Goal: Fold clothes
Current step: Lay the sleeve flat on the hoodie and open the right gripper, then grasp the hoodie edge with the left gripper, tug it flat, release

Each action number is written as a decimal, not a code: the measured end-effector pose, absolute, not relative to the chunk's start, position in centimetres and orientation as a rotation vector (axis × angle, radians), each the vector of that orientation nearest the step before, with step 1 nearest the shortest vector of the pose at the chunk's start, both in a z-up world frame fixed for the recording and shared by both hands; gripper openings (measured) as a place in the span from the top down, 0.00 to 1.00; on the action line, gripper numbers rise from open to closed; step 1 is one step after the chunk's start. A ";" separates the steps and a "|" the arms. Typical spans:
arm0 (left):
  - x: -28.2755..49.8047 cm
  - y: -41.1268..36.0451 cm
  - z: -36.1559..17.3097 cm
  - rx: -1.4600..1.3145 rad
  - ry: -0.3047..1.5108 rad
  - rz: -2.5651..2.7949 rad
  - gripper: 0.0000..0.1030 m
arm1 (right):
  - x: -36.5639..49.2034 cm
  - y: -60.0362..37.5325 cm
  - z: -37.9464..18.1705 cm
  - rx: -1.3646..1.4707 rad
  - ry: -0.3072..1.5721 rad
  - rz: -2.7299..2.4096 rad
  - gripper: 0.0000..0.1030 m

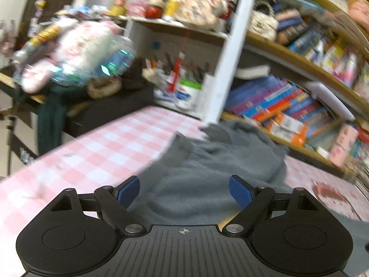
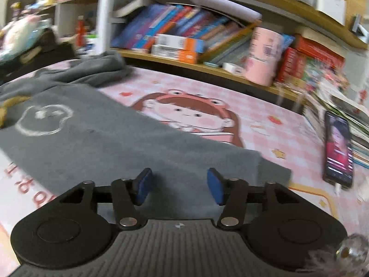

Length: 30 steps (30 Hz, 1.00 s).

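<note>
Left wrist view: left gripper spread wide, blue pads apart and gripping nothing, poised above a rumpled part of the grey sweatshirt. Garment bunched toward the far edge of the pink checked tablecloth, close under the bookshelf. Cluttered side table beyond the cloth's left edge; white tub of pens behind it.

Right wrist view: right gripper likewise spread, pads clear of the fabric, positioned over the flattened body of the grey sweatshirt. White outline print on the chest; sleeve heaped toward the far left corner. Cartoon girl print on the cloth, exposed right of the garment. Lit smartphone near the right edge. Pink canister on the lower shelf.
</note>
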<state>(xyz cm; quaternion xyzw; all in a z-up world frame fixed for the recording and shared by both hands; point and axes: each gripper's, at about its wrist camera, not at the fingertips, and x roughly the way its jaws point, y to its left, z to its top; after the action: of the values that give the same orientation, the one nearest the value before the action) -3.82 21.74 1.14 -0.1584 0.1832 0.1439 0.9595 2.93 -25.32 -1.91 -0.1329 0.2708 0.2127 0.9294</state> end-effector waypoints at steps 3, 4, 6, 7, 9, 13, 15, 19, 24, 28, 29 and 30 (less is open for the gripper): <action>-3.7 22.4 0.9 -0.345 0.403 0.332 0.22 | 3.0 -24.7 -1.8 -0.287 0.543 0.452 0.33; -3.6 22.6 0.9 -0.354 0.415 0.343 0.25 | 3.0 -24.5 -1.9 -0.297 0.548 0.461 0.30; -3.4 23.0 0.7 -0.371 0.439 0.367 0.29 | 3.0 -24.4 -1.9 -0.307 0.546 0.463 0.29; -3.4 23.2 0.6 -0.379 0.451 0.379 0.29 | 3.0 -24.4 -1.9 -0.305 0.548 0.463 0.28; -3.2 23.5 0.3 -0.392 0.477 0.398 0.29 | 3.2 -24.6 -1.9 -0.293 0.556 0.460 0.25; -2.7 23.6 -0.6 -0.395 0.541 0.401 0.49 | 3.4 -24.8 -1.9 -0.282 0.564 0.457 0.22; -2.6 24.1 -1.0 -0.409 0.545 0.388 0.61 | 3.4 -24.8 -2.0 -0.279 0.566 0.460 0.21; -3.1 25.8 -1.2 -0.547 0.501 0.308 0.77 | 3.4 -24.7 -2.0 -0.281 0.565 0.470 0.20; -5.4 25.5 1.2 -0.461 0.404 0.362 0.78 | 2.8 -24.2 -2.0 -0.302 0.558 0.521 0.13; -5.5 26.4 -0.1 -0.395 0.520 0.410 0.74 | 2.5 -23.7 -2.0 -0.296 0.568 0.586 0.11; -5.5 26.7 -0.6 -0.400 0.538 0.415 0.71 | 2.4 -23.6 -2.0 -0.297 0.568 0.586 0.11; -5.5 26.9 -1.0 -0.406 0.543 0.414 0.68 | 2.4 -23.5 -2.0 -0.297 0.567 0.585 0.11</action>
<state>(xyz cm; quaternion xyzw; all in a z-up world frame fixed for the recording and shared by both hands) -5.52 26.90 -0.96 -0.1976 0.2644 0.2018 0.9221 2.39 -23.54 -1.98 -0.1441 0.2749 0.2832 0.9074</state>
